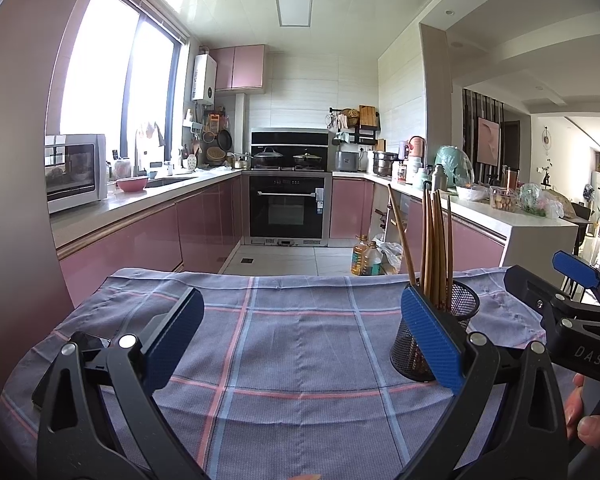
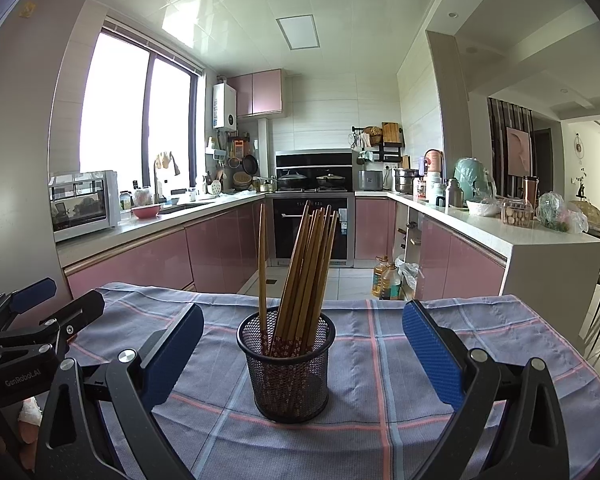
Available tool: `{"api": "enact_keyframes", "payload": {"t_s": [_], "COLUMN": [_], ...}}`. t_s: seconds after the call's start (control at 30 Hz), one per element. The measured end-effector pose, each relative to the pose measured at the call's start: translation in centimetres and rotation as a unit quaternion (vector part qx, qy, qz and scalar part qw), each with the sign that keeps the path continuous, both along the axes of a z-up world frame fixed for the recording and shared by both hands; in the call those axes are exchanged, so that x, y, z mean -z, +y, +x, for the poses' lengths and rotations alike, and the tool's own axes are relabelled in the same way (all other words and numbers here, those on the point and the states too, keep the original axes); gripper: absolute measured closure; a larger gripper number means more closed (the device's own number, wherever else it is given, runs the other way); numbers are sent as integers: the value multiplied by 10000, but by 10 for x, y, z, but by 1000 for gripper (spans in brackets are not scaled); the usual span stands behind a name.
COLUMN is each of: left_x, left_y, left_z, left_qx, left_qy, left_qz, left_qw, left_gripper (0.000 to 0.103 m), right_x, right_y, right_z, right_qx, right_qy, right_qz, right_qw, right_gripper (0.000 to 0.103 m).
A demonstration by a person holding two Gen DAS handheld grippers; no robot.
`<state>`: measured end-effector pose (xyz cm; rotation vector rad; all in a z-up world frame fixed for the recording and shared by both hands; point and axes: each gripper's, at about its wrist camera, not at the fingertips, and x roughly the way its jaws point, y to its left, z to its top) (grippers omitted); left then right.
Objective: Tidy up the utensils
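The brown chopsticks stand in a black mesh cup on the checked cloth. The left claw and right claw are both wide apart, holding nothing.

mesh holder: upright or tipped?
Upright. The black mesh holder stands on its base on the plaid cloth, rim level, chopsticks standing inside and leaning against the rim.

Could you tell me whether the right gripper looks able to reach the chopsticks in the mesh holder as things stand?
Probably yes. The right gripper is open, and the mesh holder stands between its fingers on the checked cloth. The chopsticks rise above the rim, with nothing in front of them.
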<state>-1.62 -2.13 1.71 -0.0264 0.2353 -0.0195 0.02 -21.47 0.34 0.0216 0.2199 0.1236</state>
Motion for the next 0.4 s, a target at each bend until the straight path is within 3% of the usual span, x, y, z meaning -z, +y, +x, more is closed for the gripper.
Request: {"api": "enact_keyframes", "payload": {"t_s": [0.23,0.4], "left_x": [-1,8], "left_y": [4,16], "left_z": [5,24], "left_qx": [19,-102], "left_qy": [111,591], "left_qz": [-30,19], "left_qw": [9999,9982], "left_gripper": [6,6], "right_x": [7,31], "right_y": [-16,-66], "right_z": [9,47], "right_qx": [62,719], "right_qy": [244,1193], "right_qz": [43,-84], "right_qw": [9997,9902], "right_gripper": [7,7]}}
